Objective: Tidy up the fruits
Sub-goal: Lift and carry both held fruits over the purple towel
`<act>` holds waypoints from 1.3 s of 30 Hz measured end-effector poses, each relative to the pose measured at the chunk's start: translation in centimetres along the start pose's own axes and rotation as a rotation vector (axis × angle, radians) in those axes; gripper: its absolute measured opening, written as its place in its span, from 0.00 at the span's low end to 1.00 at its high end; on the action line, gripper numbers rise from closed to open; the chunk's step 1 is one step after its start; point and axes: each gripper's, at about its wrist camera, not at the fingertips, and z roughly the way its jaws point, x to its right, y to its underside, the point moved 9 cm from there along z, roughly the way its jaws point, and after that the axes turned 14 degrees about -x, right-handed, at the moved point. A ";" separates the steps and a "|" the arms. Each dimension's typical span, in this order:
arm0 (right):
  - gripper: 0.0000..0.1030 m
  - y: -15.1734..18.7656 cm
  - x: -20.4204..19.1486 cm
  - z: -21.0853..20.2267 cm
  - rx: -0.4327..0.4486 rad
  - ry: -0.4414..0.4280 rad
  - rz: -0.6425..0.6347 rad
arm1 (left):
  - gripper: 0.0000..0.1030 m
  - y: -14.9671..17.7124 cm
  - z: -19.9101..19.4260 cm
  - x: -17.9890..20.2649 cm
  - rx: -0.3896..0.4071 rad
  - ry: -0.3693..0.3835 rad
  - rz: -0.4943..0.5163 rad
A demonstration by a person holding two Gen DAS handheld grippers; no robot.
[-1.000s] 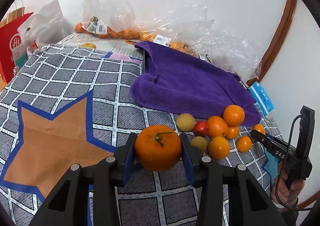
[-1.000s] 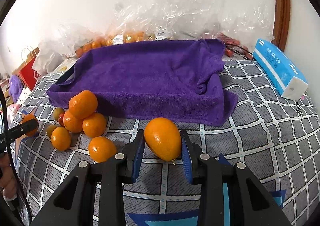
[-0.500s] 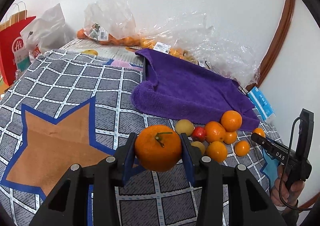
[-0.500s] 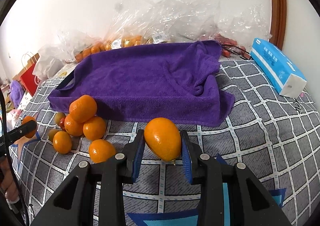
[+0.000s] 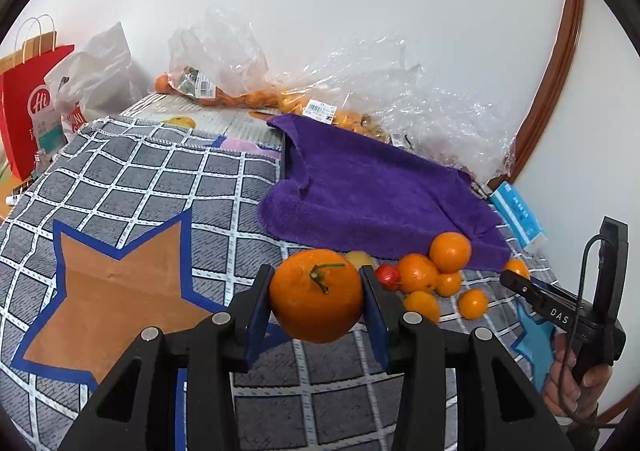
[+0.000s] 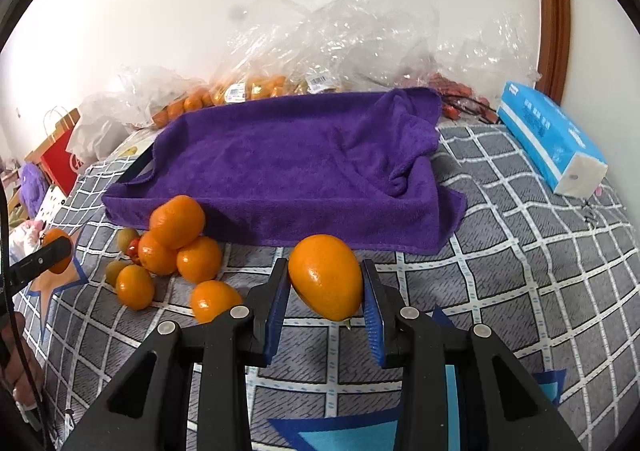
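**Carrying two oranges toward the purple towel**

Holding a round orange mandarin with a green stem (image 5: 316,305), the left hand-held gripper (image 5: 316,309) is clenched on the fruit from both sides and keeps it lifted above the grey checked cloth with an orange star (image 5: 120,211) that covers the surface. An oval, smooth orange fruit (image 6: 326,277) sits squeezed in the same way between the blue pads of the right hand-held gripper (image 6: 326,287), also clear of the cloth.

Just beyond both, a loose pile of small orange, yellow-green and red fruits (image 6: 168,247) lies at the near edge of a purple terry towel (image 6: 288,167), which seems to line a shallow tray and holds no fruit yet. Clear plastic bags of more fruit (image 6: 256,87) lie behind it against the wall, and a blue tissue pack (image 6: 552,143) rests to the right.

Judging by this, the step in hand is the transfer of the first two fruits. Next, each should be carried forward over the towel's raised edge, lowered onto the fabric and released gently, well apart so neither rolls back out.
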 end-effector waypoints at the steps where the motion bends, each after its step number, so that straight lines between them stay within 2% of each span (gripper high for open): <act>1: 0.34 -0.1 -0.1 -0.3 0.005 0.003 -0.004 | 0.39 -0.1 -0.2 0.2 -0.004 -0.003 0.002; 6: 0.34 -2.1 -1.2 -2.6 0.040 -0.009 -0.019 | 0.39 -2.0 -2.0 1.3 0.004 -0.032 0.017; 10: 0.34 -4.2 -1.8 -4.1 0.074 -0.025 -0.024 | 0.39 -4.7 -3.3 2.6 0.025 0.002 0.017; 13: 0.34 -5.8 -2.1 -4.4 0.091 -0.035 -0.015 | 0.39 -5.8 -3.4 3.2 0.039 -0.020 0.025; 22: 0.34 -7.4 -2.0 -4.7 0.111 -0.047 -0.030 | 0.39 -6.7 -2.1 4.3 -0.015 -0.003 0.049; 29: 0.34 -8.3 -1.1 -3.4 0.097 -0.050 0.002 | 0.39 -8.8 -1.1 5.4 0.006 -0.007 0.075; 39: 0.34 -11.2 -0.4 -2.6 0.107 -0.032 0.019 | 0.39 -13.0 1.6 7.2 0.034 -0.028 0.102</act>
